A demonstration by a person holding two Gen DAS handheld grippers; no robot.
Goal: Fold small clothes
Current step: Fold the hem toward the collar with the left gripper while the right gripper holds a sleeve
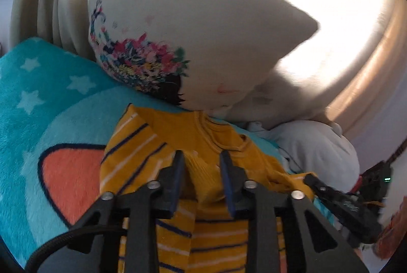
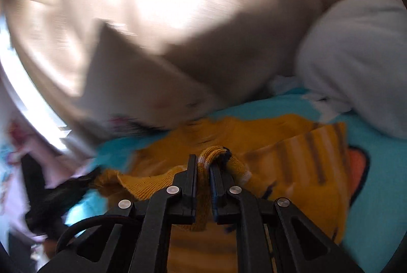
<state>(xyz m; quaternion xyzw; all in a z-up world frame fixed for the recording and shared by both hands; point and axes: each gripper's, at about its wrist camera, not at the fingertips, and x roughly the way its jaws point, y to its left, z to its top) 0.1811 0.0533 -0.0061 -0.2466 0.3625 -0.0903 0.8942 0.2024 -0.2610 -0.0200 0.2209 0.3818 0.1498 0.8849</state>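
Between the two blue-padded fingers of the left gripper (image 1: 202, 158) lies a raised fold of the mustard-yellow knitted garment with white and navy stripes (image 1: 142, 143); the jaws stand apart around the cloth, and the fabric bunches up in the gap without being pinched flat. Beneath and ahead of that gripper the garment spreads over a turquoise fleece blanket printed with pale stars and an orange shape outlined in dark blue (image 1: 38, 100). Beyond the garment's far edge, a cream pillow with a bright floral print (image 1: 157, 26) leans up, its lower corner touching the blanket just past the knit. To the right of the left gripper sits a pale grey-white bundle of soft fabric (image 1: 318, 145), and in front of it the dark tip of the right gripper reaches in to the yellow cloth.

From the right wrist view, much blurred, the right gripper (image 2: 203, 166) has its jaws drawn nearly together on a rolled edge of the same garment (image 2: 292, 145), which bulges up over the fingertips. Past it the knit lies on the blanket (image 2: 376, 125), with the pale bundle (image 2: 356, 56) up to the right. To the lower left, the black shape of the left gripper meets the yellow cloth.
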